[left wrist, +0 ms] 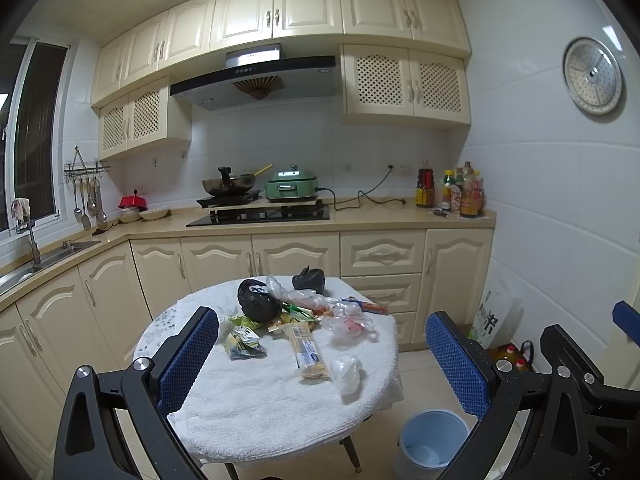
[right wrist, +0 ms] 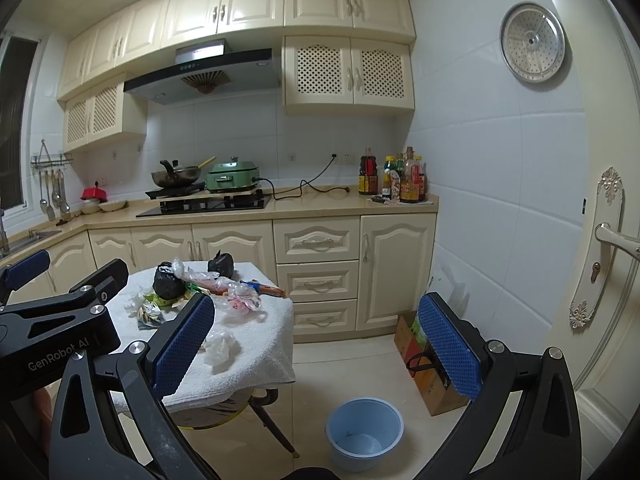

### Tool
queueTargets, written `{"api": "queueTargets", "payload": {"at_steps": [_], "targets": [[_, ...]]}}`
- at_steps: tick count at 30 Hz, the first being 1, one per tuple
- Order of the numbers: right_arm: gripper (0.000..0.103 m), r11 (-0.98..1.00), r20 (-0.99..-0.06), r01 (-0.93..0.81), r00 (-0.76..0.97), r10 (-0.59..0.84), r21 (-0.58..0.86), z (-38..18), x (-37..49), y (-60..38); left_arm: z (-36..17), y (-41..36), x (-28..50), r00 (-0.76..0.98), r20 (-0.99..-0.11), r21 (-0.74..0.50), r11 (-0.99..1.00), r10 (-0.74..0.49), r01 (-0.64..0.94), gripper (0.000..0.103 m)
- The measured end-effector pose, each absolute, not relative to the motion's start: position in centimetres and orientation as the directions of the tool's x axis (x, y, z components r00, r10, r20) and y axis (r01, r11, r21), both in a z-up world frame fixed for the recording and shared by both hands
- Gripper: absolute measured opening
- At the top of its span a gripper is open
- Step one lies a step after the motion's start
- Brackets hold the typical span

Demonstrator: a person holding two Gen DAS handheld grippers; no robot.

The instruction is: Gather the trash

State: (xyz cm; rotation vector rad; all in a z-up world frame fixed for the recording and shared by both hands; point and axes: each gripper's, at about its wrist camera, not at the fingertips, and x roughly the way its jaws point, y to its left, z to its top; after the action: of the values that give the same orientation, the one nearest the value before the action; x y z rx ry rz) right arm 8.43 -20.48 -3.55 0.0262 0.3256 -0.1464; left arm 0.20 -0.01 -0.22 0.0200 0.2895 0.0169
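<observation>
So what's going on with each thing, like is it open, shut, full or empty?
Left gripper: open, holding nothing.
Right gripper: open, holding nothing.
Blue bin: on the floor, uncovered, looks nearly empty.
Big black bag: on the table, tied shut.
Small black bag: on the table, tied shut.
Green cooker: lid on.
Cupboards: doors shut.
Drawers: shut.

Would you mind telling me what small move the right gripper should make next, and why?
Probably lower the right gripper toward the crumpled white wrapper at the near edge of the table. Both grippers are open and hold nothing, all the trash lies on the towel, and that piece lies apart from the pile, on the side nearest the blue bin on the floor, which looks almost empty.
</observation>
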Motion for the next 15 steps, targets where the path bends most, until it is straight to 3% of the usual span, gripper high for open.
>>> {"api": "queueTargets", "payload": {"at_steps": [15], "targets": [[0.103,0.989,-0.322,0.147,0.937,-0.138,0.003,-3.50,8.44,-20.60,-0.28,-0.23,0.07,0.960,-0.280,0.027,0.999,0.023,-0.016,0.102]]}}
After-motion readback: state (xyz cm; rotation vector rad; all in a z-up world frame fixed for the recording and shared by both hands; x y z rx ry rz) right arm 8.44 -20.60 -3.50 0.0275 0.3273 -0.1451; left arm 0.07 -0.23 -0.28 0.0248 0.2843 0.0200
